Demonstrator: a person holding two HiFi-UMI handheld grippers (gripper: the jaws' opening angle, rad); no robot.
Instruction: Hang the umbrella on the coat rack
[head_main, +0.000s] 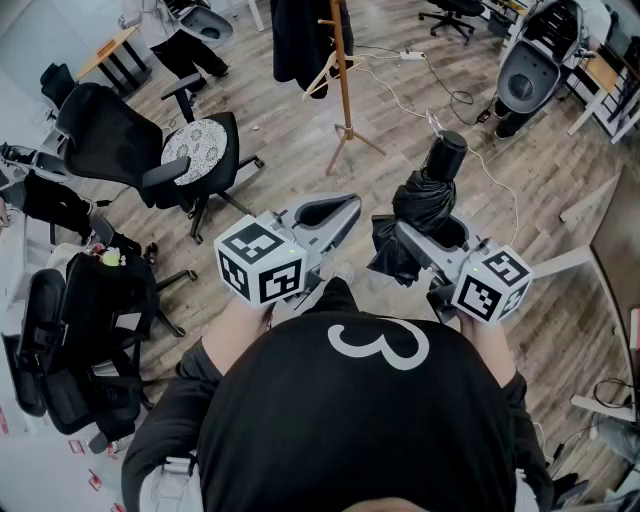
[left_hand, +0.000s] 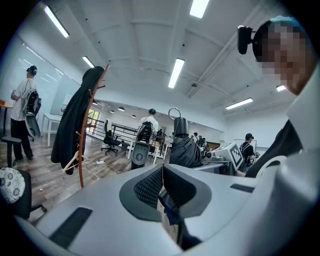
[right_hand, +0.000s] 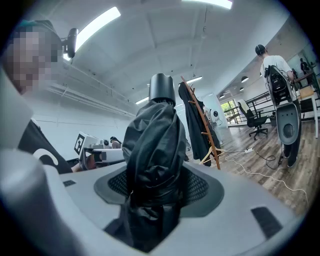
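Black-shirted shoulders of the person (head_main: 350, 420) are filling the lower head view. Just ahead, the right gripper (head_main: 430, 235) is clamping the folded umbrella (head_main: 425, 195) around its bunched canopy, handle (head_main: 446, 150) uppermost, above the wooden floor (head_main: 300, 130). Left gripper (head_main: 335, 212) is idling with jaws together, apparently carrying nothing. Coat rack (head_main: 342, 70) is standing well ahead. Judged light, the umbrella is presenting soft, slippery fabric. The stiff handle, or the loop (left_hand: 174, 113) above it, is offering the firmer hold.
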